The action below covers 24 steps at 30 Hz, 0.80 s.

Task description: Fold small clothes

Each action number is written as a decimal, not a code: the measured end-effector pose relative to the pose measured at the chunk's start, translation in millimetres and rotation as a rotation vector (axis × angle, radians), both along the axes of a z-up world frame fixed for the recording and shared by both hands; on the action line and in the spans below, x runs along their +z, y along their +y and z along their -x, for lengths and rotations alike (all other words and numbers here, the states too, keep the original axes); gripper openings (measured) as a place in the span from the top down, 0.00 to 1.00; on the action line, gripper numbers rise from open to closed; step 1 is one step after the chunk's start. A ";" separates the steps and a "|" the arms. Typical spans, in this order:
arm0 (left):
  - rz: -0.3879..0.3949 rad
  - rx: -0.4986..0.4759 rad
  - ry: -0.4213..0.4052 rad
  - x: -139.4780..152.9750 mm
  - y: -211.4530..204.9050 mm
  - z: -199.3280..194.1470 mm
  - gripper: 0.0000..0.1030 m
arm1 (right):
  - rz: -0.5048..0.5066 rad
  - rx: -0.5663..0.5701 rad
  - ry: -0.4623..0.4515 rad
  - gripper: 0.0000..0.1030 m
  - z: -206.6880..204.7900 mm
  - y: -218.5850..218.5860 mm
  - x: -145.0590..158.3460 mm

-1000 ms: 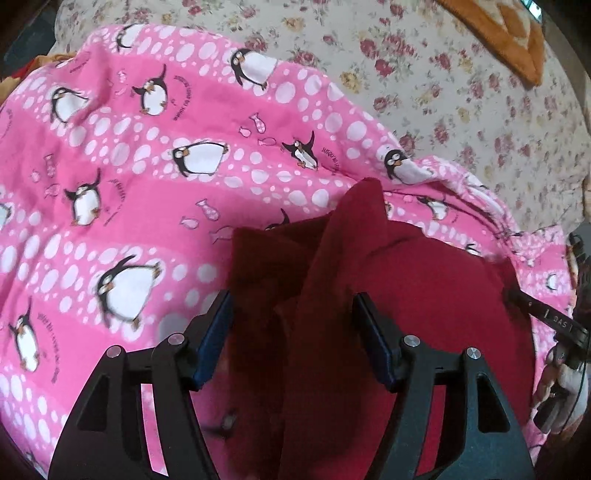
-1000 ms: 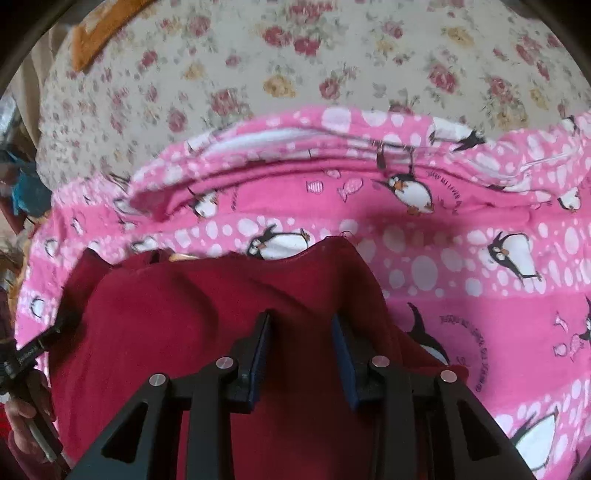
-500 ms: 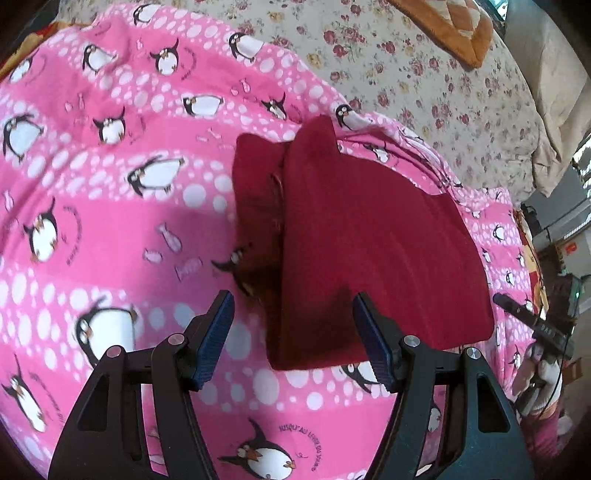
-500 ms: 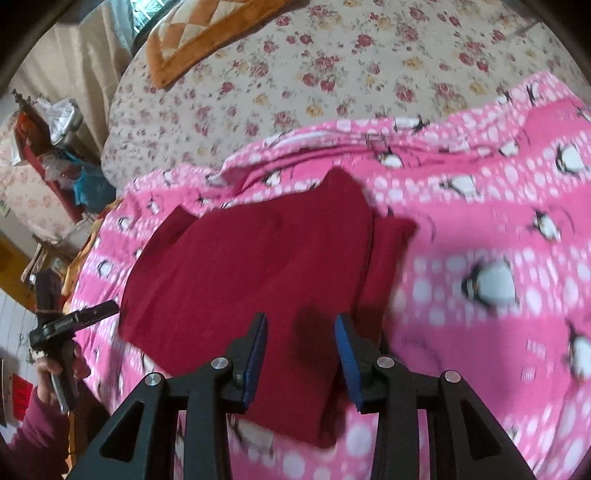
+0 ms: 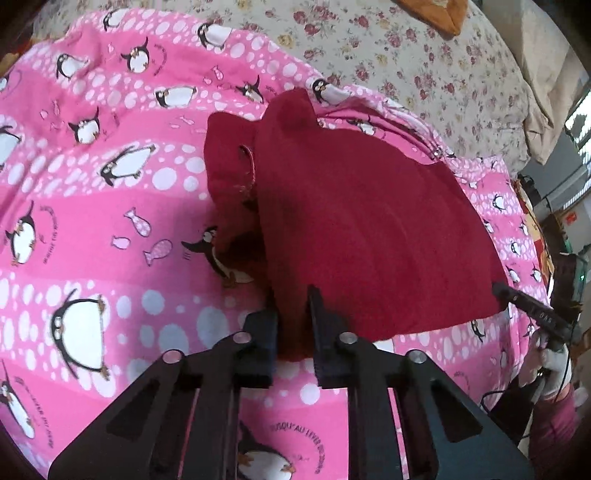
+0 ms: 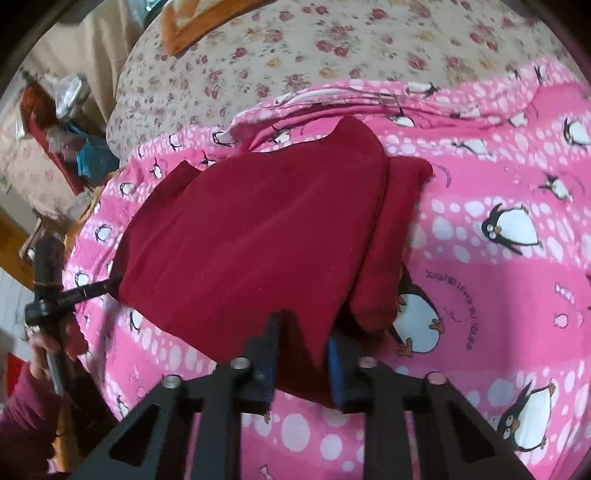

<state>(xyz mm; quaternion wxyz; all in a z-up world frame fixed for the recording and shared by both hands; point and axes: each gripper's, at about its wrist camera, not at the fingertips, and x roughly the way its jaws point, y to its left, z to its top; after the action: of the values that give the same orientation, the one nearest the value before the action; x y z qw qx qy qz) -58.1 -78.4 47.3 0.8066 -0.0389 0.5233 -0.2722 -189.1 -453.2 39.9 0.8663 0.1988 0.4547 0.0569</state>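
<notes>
A dark red garment [image 5: 369, 229] lies folded on a pink penguin-print blanket [image 5: 92, 206]. My left gripper [image 5: 291, 306] is shut on its near corner, left of the fold's middle. In the right wrist view the same red garment [image 6: 251, 236] spreads ahead, with a narrower layer sticking out on its right. My right gripper [image 6: 303, 328] is shut on the garment's near corner, which hangs between the fingers. The other gripper's tip [image 6: 92, 290] touches the garment's far left edge.
The pink blanket [image 6: 498, 295] covers a bed with a floral sheet [image 6: 332, 55]. An orange cushion [image 6: 192, 22] lies at the back. Cluttered shelves and bags [image 6: 66, 122] stand off the bed's left side. A gloved hand [image 5: 546, 369] holds the right gripper at the edge.
Both grippers pulled back from the garment, then came in low. The left jaws, wide open before, have closed on the near corner. The right jaws hold the near corner, lifted.
</notes>
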 end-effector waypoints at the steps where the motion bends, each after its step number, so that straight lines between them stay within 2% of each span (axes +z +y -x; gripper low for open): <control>1: 0.005 -0.008 -0.009 4.8 2.6 2.3 0.89 | -0.004 0.002 -0.013 0.91 3.0 -1.1 3.7; 6: 0.014 -0.030 -0.038 17.7 19.3 14.9 0.93 | -0.014 0.024 -0.064 0.94 27.5 -9.4 29.2; 7: 0.006 -0.025 -0.037 15.5 21.1 16.3 0.93 | -0.005 0.019 -0.067 0.98 33.2 -11.5 31.4; 9: 0.000 -0.007 -0.008 3.3 24.8 15.4 0.93 | 0.008 0.004 -0.045 0.99 42.9 -17.2 23.7; 11: 0.028 0.021 0.018 -2.2 27.6 13.1 0.93 | 0.014 -0.030 -0.002 0.99 48.9 -24.0 6.2; 13: 0.047 0.051 0.026 0.7 29.3 12.9 0.93 | -0.024 -0.071 -0.012 0.99 54.5 -30.7 2.4; 15: 0.027 0.064 0.000 9.9 26.6 15.5 0.92 | -0.015 -0.076 -0.032 0.99 55.0 -28.8 10.1; 17: -0.022 0.062 -0.070 22.4 19.5 21.5 0.92 | 0.055 -0.032 -0.054 0.99 49.2 -14.2 24.3; 19: -0.059 0.051 -0.118 30.0 11.9 25.9 0.75 | 0.142 0.020 -0.075 0.98 35.9 6.9 38.0; 20: -0.060 0.043 -0.124 31.6 7.8 27.2 0.55 | 0.150 0.034 -0.076 0.98 29.5 13.8 40.2; 21: -0.049 0.042 -0.126 31.5 5.9 28.2 0.46 | 0.145 0.051 -0.079 0.98 21.8 20.3 40.8; 24: -0.055 0.054 -0.120 23.3 -1.1 25.9 0.46 | 0.117 0.100 -0.080 0.98 -12.8 47.1 38.5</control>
<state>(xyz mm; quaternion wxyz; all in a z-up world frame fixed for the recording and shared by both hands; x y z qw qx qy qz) -84.0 -79.5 70.6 0.8444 -0.0145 0.4799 -0.2377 -176.3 -406.1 78.4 0.8901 0.1226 0.4314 0.0813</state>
